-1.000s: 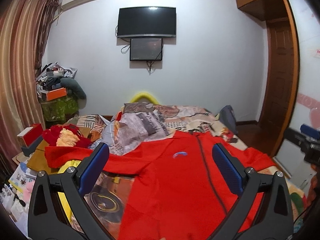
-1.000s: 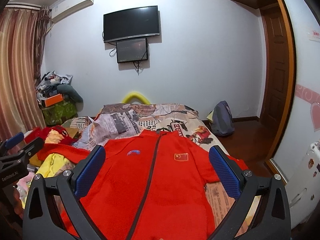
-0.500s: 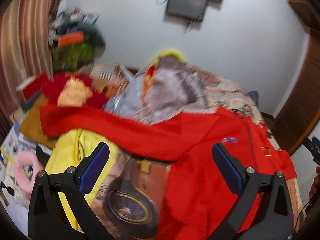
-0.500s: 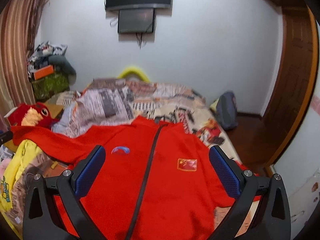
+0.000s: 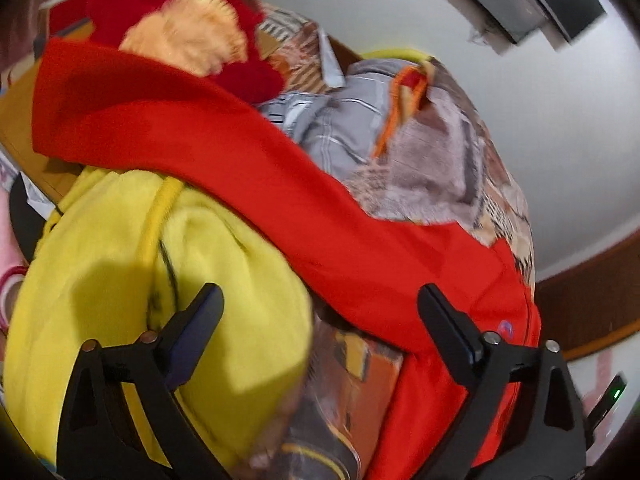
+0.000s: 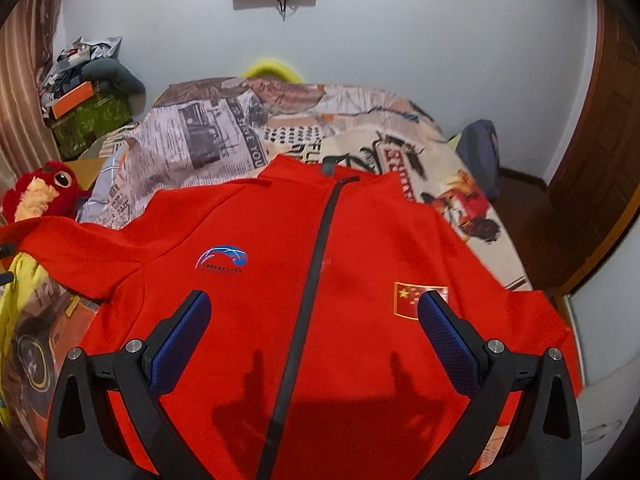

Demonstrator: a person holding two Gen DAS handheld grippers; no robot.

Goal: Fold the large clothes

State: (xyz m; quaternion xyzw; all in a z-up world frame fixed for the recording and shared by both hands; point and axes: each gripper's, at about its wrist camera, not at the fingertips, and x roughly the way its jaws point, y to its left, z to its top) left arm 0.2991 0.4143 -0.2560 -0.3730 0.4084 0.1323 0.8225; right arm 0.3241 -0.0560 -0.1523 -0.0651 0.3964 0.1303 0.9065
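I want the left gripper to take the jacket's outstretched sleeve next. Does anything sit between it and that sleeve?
Nothing visible does. The left gripper is open, with the red sleeve beyond it; the yellow garment lies under and beside the sleeve, not over it.

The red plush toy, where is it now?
In the right wrist view the red plush toy sits at the far left, beside the newspaper-print bedding, just beyond the red jacket sleeve.

Left tool [image 5: 320, 304]: jaws spread wide, holding nothing, view rolled sideways. Right tool [image 6: 314, 310]: jaws spread wide, holding nothing, angled downward.
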